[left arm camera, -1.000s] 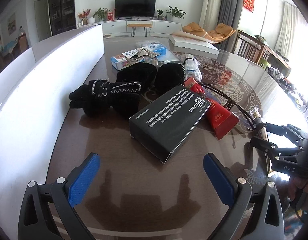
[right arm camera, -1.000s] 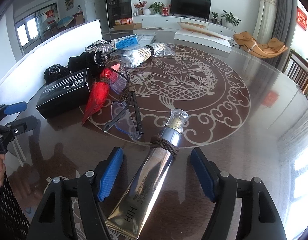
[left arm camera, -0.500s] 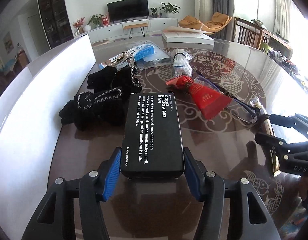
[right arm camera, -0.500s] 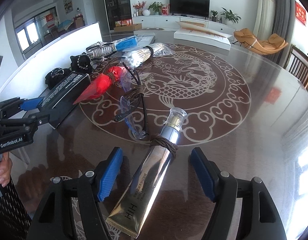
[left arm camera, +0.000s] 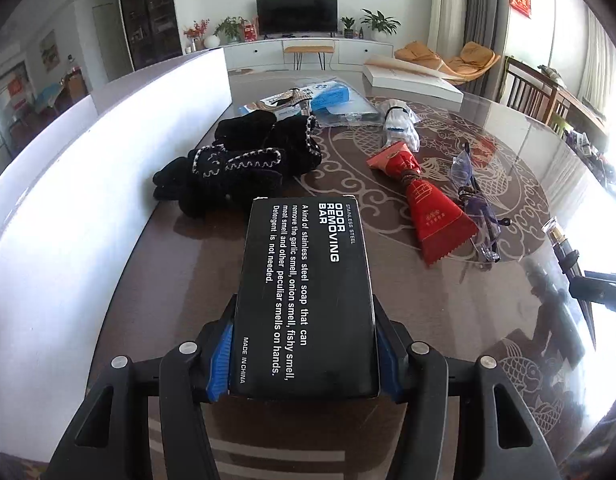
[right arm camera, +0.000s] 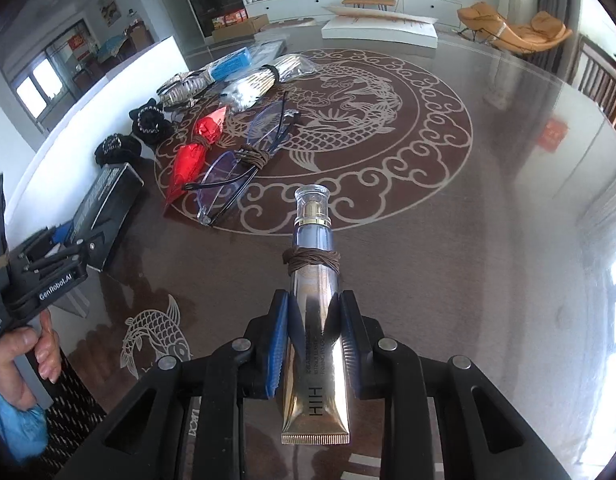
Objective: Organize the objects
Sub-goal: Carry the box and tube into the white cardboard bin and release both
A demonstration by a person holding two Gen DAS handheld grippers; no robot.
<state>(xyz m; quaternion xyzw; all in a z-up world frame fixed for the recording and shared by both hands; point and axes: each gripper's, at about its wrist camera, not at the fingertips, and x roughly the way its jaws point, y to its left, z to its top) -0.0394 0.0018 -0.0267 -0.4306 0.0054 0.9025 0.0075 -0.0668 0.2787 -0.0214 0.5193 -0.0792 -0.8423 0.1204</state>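
Note:
My left gripper (left arm camera: 304, 344) is shut on a black box (left arm camera: 308, 280) printed "Odor Removing Bar", gripping its near end by both long sides. The box also shows in the right wrist view (right arm camera: 104, 196). My right gripper (right arm camera: 313, 332) is shut on a gold and silver cream tube (right arm camera: 313, 320) with a clear cap and a brown cord wound round it. The tube points away from me. The left gripper (right arm camera: 64, 256) shows at the left of the right wrist view.
On the dark round table (left arm camera: 447, 320) lie black knitted gloves (left arm camera: 236, 164), a red packet (left arm camera: 423, 204), glasses (left arm camera: 475, 208), a bagged white item (left arm camera: 397, 126) and blue packages (left arm camera: 327, 98). A white wall (left arm camera: 68, 200) runs along the left. A white flat box (left arm camera: 411, 80) sits far back.
Both grippers have closed: the left around the black box after lining up with it, the right on the cream tube, which now points straight ahead.

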